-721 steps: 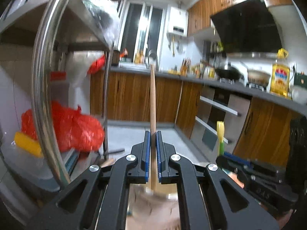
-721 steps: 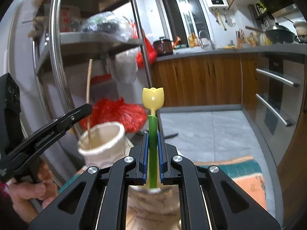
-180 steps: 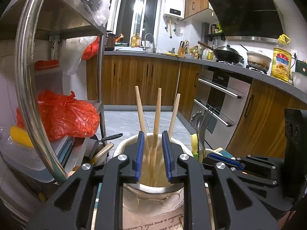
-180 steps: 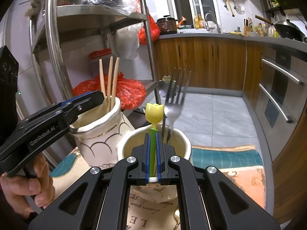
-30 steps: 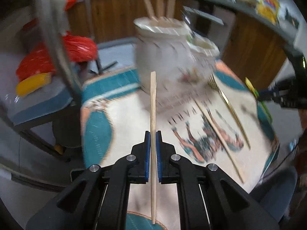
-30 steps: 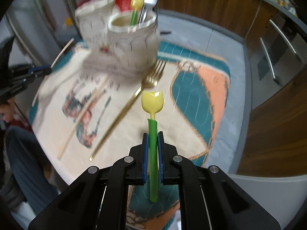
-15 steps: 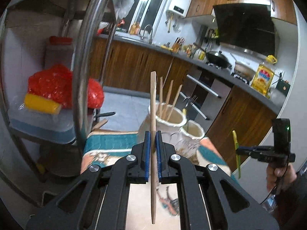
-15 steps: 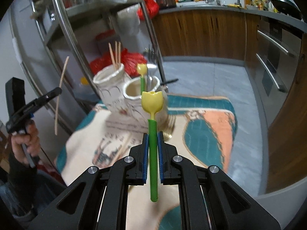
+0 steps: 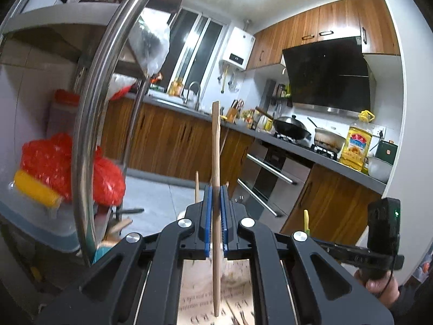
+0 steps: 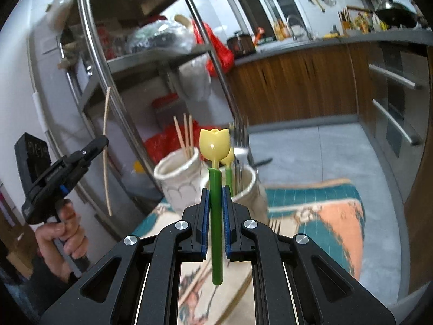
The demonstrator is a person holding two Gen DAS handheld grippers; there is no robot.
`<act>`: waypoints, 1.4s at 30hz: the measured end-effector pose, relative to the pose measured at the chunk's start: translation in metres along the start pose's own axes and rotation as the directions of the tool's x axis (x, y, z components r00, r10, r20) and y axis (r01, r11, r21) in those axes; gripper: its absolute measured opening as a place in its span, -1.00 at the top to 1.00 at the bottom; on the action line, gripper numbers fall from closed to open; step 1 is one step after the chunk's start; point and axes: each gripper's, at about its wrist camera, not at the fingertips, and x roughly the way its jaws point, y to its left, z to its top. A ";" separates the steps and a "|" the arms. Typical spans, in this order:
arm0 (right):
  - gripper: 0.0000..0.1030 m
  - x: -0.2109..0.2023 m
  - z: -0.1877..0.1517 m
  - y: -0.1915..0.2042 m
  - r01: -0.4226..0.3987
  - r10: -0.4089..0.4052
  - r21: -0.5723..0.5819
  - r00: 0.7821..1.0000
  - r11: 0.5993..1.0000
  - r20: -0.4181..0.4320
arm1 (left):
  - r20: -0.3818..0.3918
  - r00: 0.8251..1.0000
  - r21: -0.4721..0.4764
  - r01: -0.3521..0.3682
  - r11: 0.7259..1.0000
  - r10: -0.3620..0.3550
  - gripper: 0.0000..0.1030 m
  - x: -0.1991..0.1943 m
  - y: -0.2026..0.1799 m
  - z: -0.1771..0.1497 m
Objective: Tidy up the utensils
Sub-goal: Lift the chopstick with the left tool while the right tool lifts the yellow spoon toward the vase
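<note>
Kitchen cabinets in brown wood, a range hood and a steel shelf rack frame the scene, and a small counter covered by a printed teal, orange and cream cloth carries the work.

Two cream ceramic holders stand on the cloth, touching or nearly so. The taller holder has three wooden chopsticks standing in it; the lower holder just beside it has forks and a tulip-topped pick in it.

The left hand-held gripper is clamped shut on a wooden chopstick, held upright, with the tip hanging above the cloth. The right hand-held gripper is likewise closed on a green-stemmed pick with a yellow tulip head, also upright. Both utensils are held clear of the holders, on the near side of them.

The step in hand is judged to be the carry to the holders, after pick-up and before insertion. Next, each piece would need to be brought over its matching mouth, the chopstick over the taller holder and the pick over the lower one, kept near vertical, lowered past the utensils already inside, and only then released.

A gold fork lies on the cloth by the lower holder, so the sorting is judged unfinished.

Printed lettering is seen on the cloth in the left wrist view, upside down and partly covered; it cannot be read with confidence. The label on the yellow cooking-oil bottle is too small to read.
</note>
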 end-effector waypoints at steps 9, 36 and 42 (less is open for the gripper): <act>0.80 0.018 0.012 -0.001 -0.038 0.038 0.001 0.995 0.999 0.096 | 0.074 0.997 -0.010 -0.018 1.000 0.019 0.89 0.028 -0.006 0.008; 0.80 0.066 0.024 0.010 0.100 -0.083 -0.077 0.978 0.992 0.189 | 0.098 0.989 0.015 -0.113 0.993 0.111 0.89 0.095 -0.004 -0.009; 0.80 0.076 0.010 0.009 0.142 -0.128 -0.119 0.985 0.983 0.117 | 0.047 0.992 0.050 -0.116 0.992 0.113 0.89 0.093 -0.008 -0.021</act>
